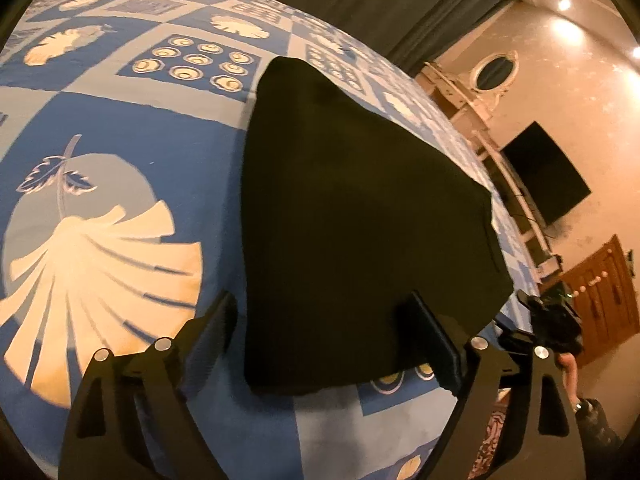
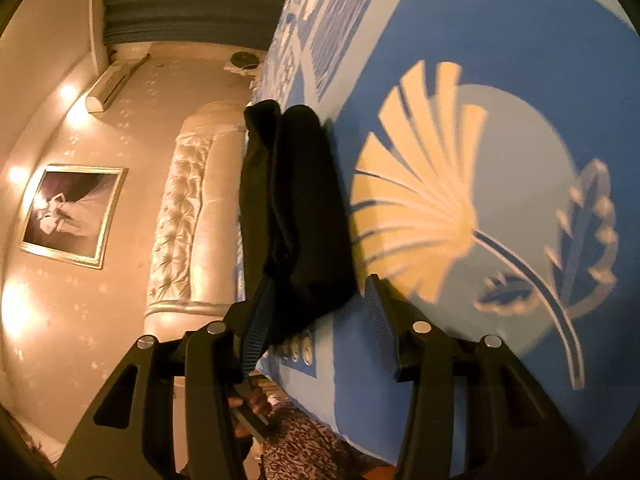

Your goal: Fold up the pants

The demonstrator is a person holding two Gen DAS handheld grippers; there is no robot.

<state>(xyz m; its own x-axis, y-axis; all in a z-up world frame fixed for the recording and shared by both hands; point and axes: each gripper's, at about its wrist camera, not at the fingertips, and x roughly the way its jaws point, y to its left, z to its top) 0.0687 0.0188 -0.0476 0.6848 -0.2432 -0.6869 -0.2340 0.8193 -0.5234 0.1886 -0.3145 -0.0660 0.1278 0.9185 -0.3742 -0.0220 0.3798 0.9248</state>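
The black pants [image 1: 352, 220] lie folded into a compact stack on the blue patterned bedspread [image 1: 120, 128]. My left gripper [image 1: 324, 312] is open just above the stack's near edge, its jaws spread to either side and holding nothing. In the right wrist view the folded pants [image 2: 296, 208] show edge-on with layered folds. My right gripper [image 2: 320, 296] is open, its jaws astride the stack's near corner, not closed on it. The other gripper [image 1: 548, 316] shows past the pants' right corner.
The bed's edge runs near the pants on the right [image 1: 520, 264]. A dark TV [image 1: 548, 172] and wooden door [image 1: 600, 300] are on the wall beyond. A tufted headboard [image 2: 180, 208], a framed picture [image 2: 72, 212] and a patterned rug [image 2: 304, 444] show in the right wrist view.
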